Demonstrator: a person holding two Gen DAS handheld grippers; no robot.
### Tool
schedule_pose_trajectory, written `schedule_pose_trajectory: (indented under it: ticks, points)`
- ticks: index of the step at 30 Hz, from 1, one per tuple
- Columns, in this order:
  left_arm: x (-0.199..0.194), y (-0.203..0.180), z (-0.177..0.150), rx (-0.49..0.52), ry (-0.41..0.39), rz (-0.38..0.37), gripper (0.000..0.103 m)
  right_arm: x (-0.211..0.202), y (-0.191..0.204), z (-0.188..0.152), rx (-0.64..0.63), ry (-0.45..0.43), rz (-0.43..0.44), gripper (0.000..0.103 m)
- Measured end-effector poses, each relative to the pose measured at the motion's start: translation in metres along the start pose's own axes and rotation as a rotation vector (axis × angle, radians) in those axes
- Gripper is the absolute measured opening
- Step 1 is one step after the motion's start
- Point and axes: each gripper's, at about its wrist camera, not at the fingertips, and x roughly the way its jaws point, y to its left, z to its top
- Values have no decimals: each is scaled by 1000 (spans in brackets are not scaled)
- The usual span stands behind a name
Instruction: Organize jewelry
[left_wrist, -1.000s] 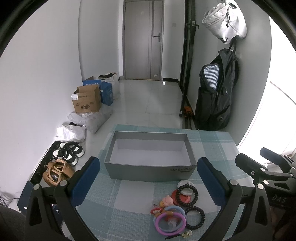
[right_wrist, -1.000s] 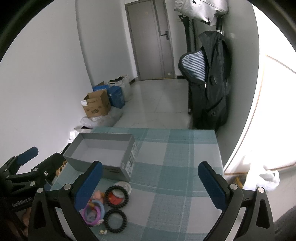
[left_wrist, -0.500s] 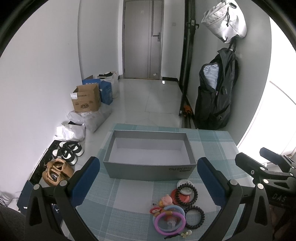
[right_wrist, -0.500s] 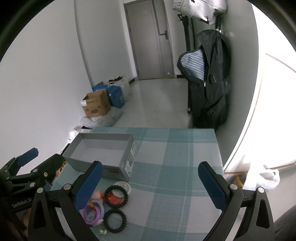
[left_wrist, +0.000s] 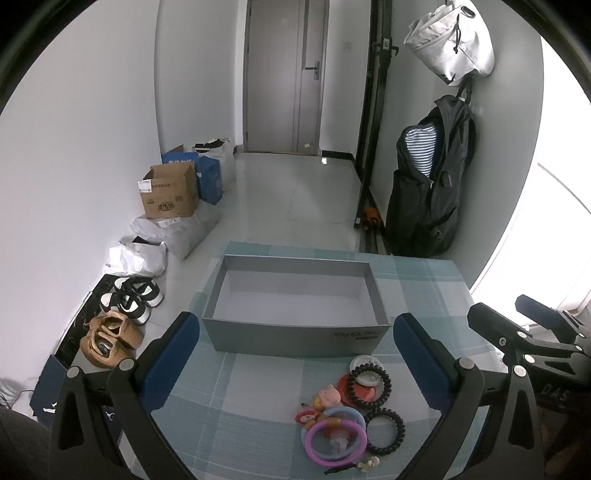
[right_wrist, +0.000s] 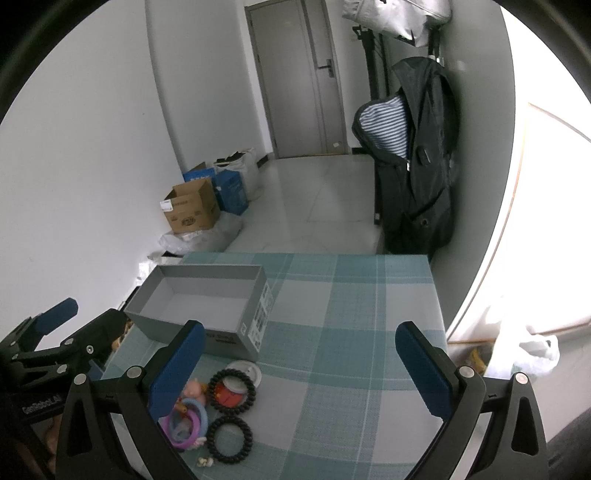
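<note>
Checked tablecloth (left_wrist: 258, 417); grey box (left_wrist: 295, 338); bracelets (left_wrist: 371, 382) nearby; both grippers wide

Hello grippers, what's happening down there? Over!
Left gripper open, empty. Right gripper open, empty. Box empty; bracelets still on the cloth in front of it. Nothing in the way.

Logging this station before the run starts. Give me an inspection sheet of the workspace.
Surface: teal plaid tablecloth.
Job's things: grey box, open and empty; bracelets and trinkets in a pile in front of it, outside the box.
Clutter: nothing seen on the table besides these.
Grippers: left gripper and right gripper open, holding nothing.
Cables: nothing seen.
Surroundings: cardboard boxes, shoes, black bag, closed door.
</note>
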Motion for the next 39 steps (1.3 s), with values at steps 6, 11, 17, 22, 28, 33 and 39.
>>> schedule_pose_trajectory:
  ticks: [6, 11, 17, 22, 28, 33, 39]
  points:
    - [0, 0, 1, -1, 6, -9, 102, 1, 0, 2, 1, 6, -5, 103]
    - [3, 3, -1, -7, 32, -20, 102, 1, 0, 1, 5, 6, -7, 103]
    - [7, 8, -3, -18, 68, -49, 102, 3, -2, 3, 17, 14, -8, 103]
    - [12, 12, -10, -13, 127, -90, 102, 6, -3, 4, 17, 25, -9, 103]
    - [25, 15, -33, -9, 282, -144, 102, 11, -6, 5, 29, 42, -14, 103]
    - [36, 6, -47, 31, 404, -165, 102, 18, -6, 7, 39, 59, -13, 103]
    - [42, -2, -47, 69, 442, -160, 98, 24, 0, 8, 16, 63, -4, 103]
